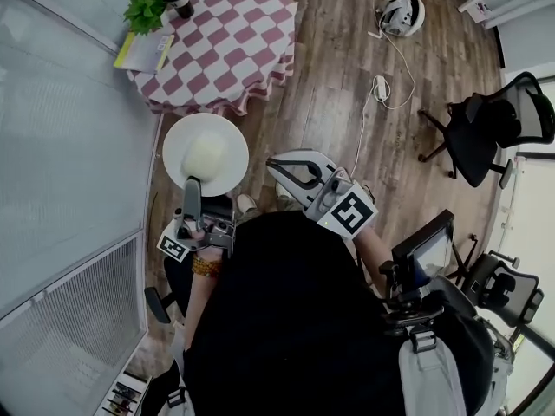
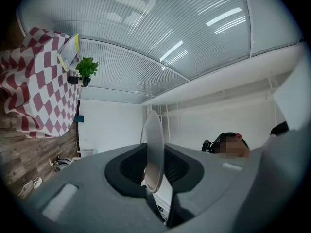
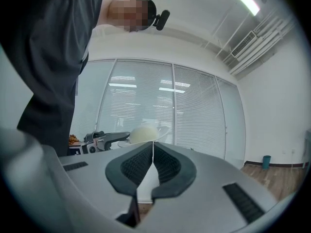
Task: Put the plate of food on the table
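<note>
Firmly in left claw (image 1: pixel 192 189), white plate (image 1: pixel 178 144) with pale food mound (image 1: pixel 206 156); right claw (image 3: pixel 152 155) clenched, empty.

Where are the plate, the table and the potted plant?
plate (image 1: pixel 177 151): head view, bare white rim.
table (image 1: pixel 238 42): head view, bare checked cloth.
potted plant (image 1: pixel 147 9): head view, its leaves.

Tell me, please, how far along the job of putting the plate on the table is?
Done: the plate with its pale food is gripped by the rim in the left gripper. In hand: it hangs over the floor, short of the checkered table. Left: reach the table and set it down. The right gripper is shut, empty.
</note>
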